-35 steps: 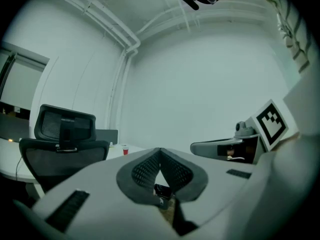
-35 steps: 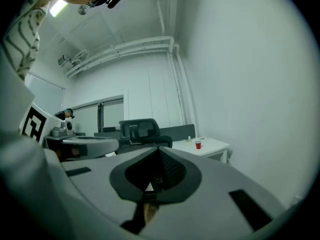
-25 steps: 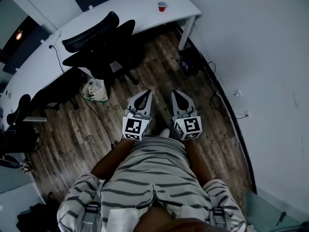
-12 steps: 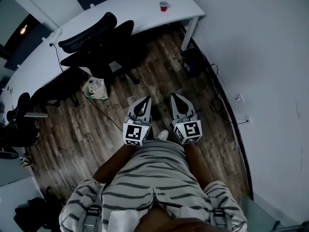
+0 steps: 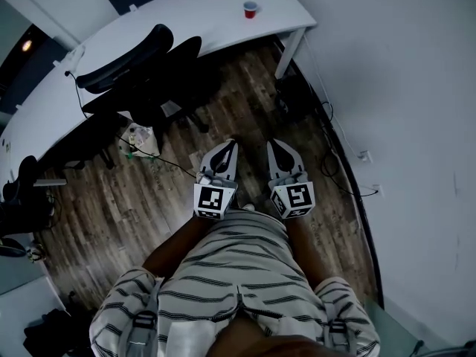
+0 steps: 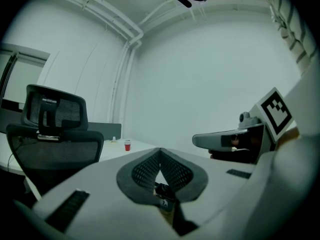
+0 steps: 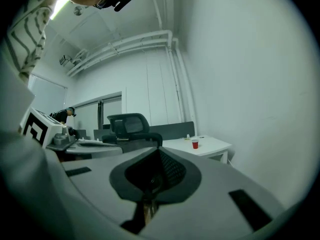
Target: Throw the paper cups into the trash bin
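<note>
A red paper cup (image 5: 251, 9) stands alone on the far end of the white desk (image 5: 186, 17), well ahead of both grippers. It shows small in the left gripper view (image 6: 127, 145) and in the right gripper view (image 7: 195, 143). My left gripper (image 5: 233, 145) and right gripper (image 5: 274, 144) are held side by side over the wood floor, pointing at the desk. Both are shut, tips meeting, with nothing in them. A small bin with a pale liner (image 5: 141, 138) sits on the floor to the left, beside the chairs.
Two black office chairs (image 5: 145, 69) stand between the bin and the desk. A dark box and cables (image 5: 297, 95) lie under the desk's right end, along the white wall (image 5: 416, 125). The person's striped shirt fills the bottom of the head view.
Both grippers have advanced together over the floor toward the desk, still shut and side by side. The bin has slid slightly left in the head view.
</note>
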The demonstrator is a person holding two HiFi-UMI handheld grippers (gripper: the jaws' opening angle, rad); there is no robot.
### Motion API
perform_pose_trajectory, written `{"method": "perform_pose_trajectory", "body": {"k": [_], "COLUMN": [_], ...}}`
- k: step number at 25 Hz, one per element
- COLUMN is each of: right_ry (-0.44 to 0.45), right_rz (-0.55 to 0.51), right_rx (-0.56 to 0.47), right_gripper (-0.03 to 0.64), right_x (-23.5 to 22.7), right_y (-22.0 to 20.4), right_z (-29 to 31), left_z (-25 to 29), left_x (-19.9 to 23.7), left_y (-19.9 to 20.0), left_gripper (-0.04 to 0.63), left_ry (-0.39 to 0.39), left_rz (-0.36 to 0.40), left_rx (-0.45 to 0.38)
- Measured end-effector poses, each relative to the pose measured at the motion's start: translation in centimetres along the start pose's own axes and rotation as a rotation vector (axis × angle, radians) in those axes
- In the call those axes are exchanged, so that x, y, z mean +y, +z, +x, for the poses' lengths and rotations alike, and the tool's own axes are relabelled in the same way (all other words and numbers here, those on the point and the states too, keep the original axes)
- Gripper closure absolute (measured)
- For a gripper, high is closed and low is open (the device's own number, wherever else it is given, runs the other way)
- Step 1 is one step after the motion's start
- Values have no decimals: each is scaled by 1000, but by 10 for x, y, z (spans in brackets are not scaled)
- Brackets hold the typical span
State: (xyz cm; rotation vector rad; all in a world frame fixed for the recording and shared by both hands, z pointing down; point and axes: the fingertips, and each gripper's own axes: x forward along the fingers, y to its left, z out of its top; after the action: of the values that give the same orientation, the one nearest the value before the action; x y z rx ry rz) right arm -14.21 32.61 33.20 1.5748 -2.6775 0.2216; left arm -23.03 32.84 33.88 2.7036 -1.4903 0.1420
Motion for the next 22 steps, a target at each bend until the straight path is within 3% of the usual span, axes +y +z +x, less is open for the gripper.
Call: {"method": "perform_pose_trajectory", "body": {"k": [10, 22], "right_ry": [-20, -113], "right_rz": [9, -34], "right_rx": [11, 27], "right_gripper": [607, 607], "right_x": [-50, -94], "right_y": [20, 67], "right_z": [111, 222], "left_z": [103, 212], "left_x": [72, 150], "left_y": [16, 57], "left_gripper": [572, 572], "left_ry": [-43, -141], "left_rz": [-11, -29], "left_rx": [9, 2]}}
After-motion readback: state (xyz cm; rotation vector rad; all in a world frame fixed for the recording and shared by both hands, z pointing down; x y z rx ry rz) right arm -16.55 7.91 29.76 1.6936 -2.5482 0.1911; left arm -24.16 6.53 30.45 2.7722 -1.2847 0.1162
